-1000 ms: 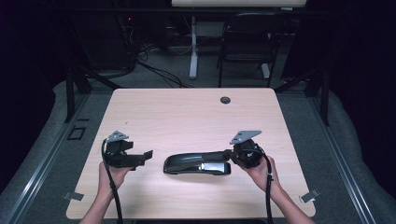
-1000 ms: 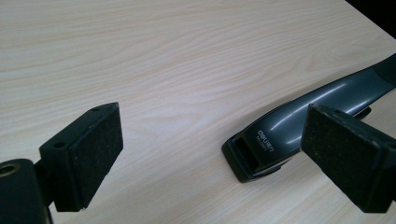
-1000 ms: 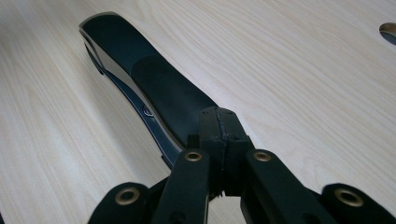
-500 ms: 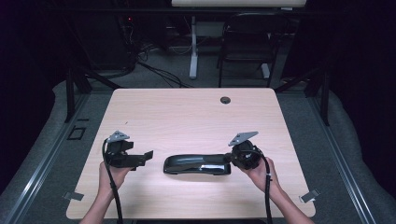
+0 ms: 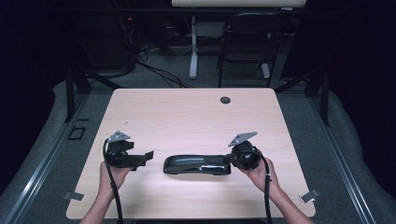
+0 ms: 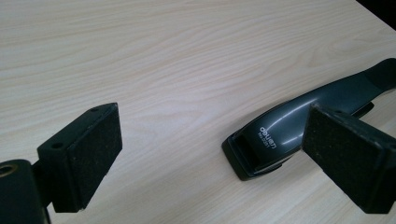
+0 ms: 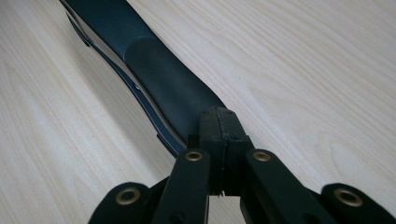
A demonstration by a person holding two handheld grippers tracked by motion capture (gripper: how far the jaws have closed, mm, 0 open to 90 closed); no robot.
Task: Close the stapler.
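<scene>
A long black stapler lies flat on the wooden table, lengthwise from left to right, near the front edge. My right gripper is shut, jaws pressed together, with its tips on the right end of the stapler's handle. Nothing shows between those jaws. My left gripper stands open a short way left of the stapler. In the left gripper view the stapler's head, with white lettering, lies ahead of the open gripper, close to the right pad.
A small round cable hole sits near the table's far edge. Bare wood stretches across the far half of the table. Beyond it stand a chair, a desk leg and cables on the floor.
My right gripper has dipped slightly at the stapler's right end. The left gripper and the stapler have barely moved.
</scene>
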